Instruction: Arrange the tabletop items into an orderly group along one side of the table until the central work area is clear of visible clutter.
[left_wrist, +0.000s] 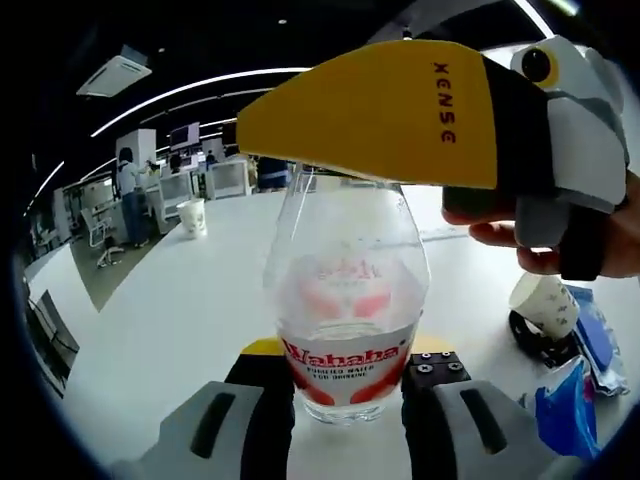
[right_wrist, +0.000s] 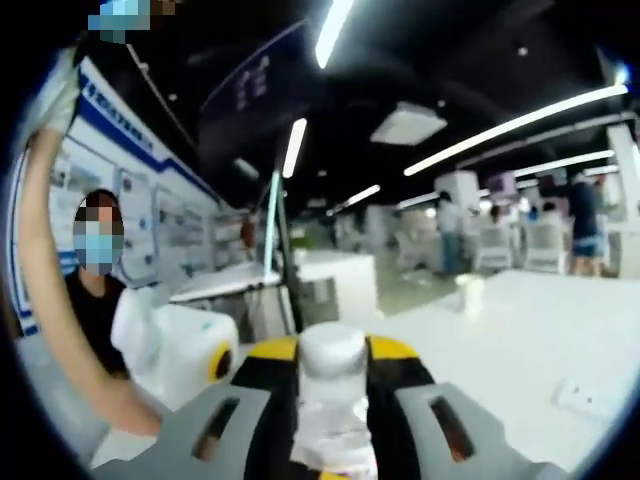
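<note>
Clear plastic water bottle (left_wrist: 345, 300) with red-and-white label stands upright on the white worktop (left_wrist: 170, 310), near its front edge, directly ahead of the left gripper (left_wrist: 345, 385). Left fingers (left_wrist: 262, 400) set one to each side of the bottle base, touching or all but touching it — clenched on the base as far as the left gripper view shows, presumably to steady the bottle against tipping or turning.

Right gripper (left_wrist: 400, 110), yellow-nosed and held in a hand (left_wrist: 560, 235), enters the left gripper view from the upper right and sits over the bottle neck. In the right gripper view, right fingers (right_wrist: 225, 420) close around the white cap (right_wrist: 332, 355) at the bottle top; grasp on the cap appears firm. Judged purpose: a two-point hold, base and cap, either to tighten the cap or to lift and carry the bottle without spilling.

Toward the right edge of the worktop: a tipped white paper cup (left_wrist: 545, 300) resting on a dark round object, with blue plastic packets (left_wrist: 575, 400) just beside it — loose clutter, not yet ordered. A second white paper cup (left_wrist: 192, 216) stands upright near the far left edge, well apart from the bottle.

Central area not yet clear; bottle relocation toward one edge judged as the step in hand.
</note>
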